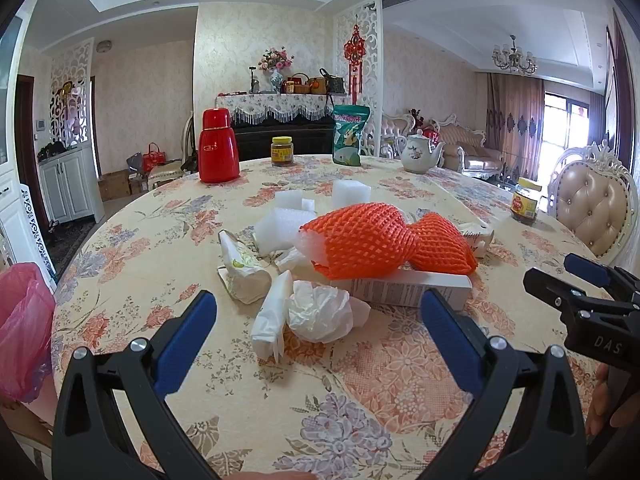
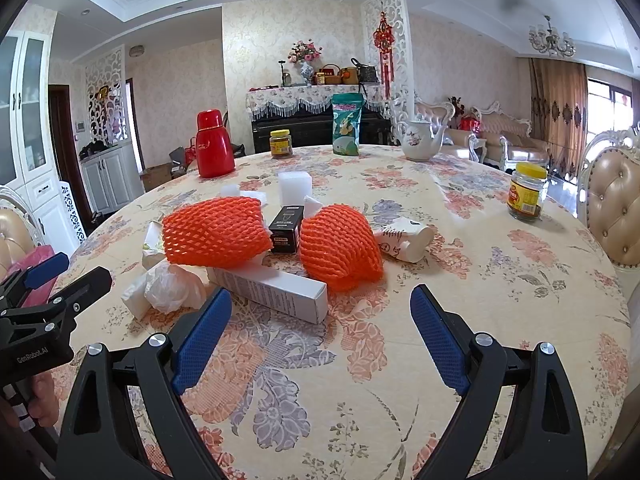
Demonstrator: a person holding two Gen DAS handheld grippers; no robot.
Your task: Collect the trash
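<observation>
A pile of trash lies mid-table: two orange foam nets (image 1: 360, 240) (image 2: 340, 248), a long white carton (image 1: 404, 290) (image 2: 276, 288), crumpled tissue (image 1: 320, 312) (image 2: 172, 286), a folded wrapper (image 1: 242, 268), white foam blocks (image 1: 350, 192) (image 2: 294, 186), a small black box (image 2: 286, 224) and a crushed paper cup (image 2: 404, 238). My left gripper (image 1: 320, 304) is open and empty, just short of the tissue. My right gripper (image 2: 320, 304) is open and empty, in front of the carton. A pink trash bag (image 1: 24, 332) hangs at the table's left edge.
At the round table's (image 1: 280, 400) far side stand a red thermos (image 1: 218, 146), a jar (image 1: 282, 151), a green snack bag (image 1: 350, 136) and a white teapot (image 1: 418, 152). Another jar (image 2: 528, 192) stands right. Padded chairs (image 1: 592, 208) flank the table.
</observation>
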